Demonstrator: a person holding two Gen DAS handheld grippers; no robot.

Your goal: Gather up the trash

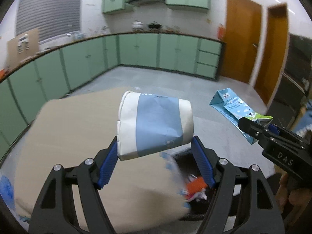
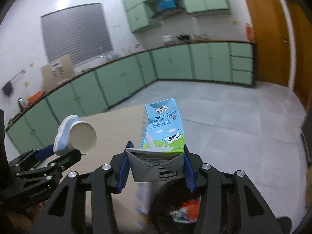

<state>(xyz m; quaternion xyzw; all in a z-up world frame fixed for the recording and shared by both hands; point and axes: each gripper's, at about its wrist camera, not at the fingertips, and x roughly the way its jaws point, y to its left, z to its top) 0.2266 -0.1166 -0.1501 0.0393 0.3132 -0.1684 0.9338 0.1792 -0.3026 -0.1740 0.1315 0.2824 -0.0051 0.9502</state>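
Observation:
My left gripper [image 1: 156, 148] is shut on a crushed white and blue paper cup [image 1: 154, 124], held on its side in the air. It also shows in the right wrist view [image 2: 76, 137]. My right gripper [image 2: 156, 163] is shut on a light blue whole milk carton [image 2: 163, 128], which points forward. The carton also shows at the right of the left wrist view [image 1: 234, 111]. Below both grippers is a dark trash bin [image 2: 175, 200] holding orange and white scraps; it shows in the left wrist view too [image 1: 193, 177].
A beige cardboard sheet [image 1: 68, 136] lies below and to the left, over the grey floor [image 2: 234, 126]. Green cabinets [image 1: 136, 52] line the far walls. Orange doors [image 1: 241, 39] stand at the right.

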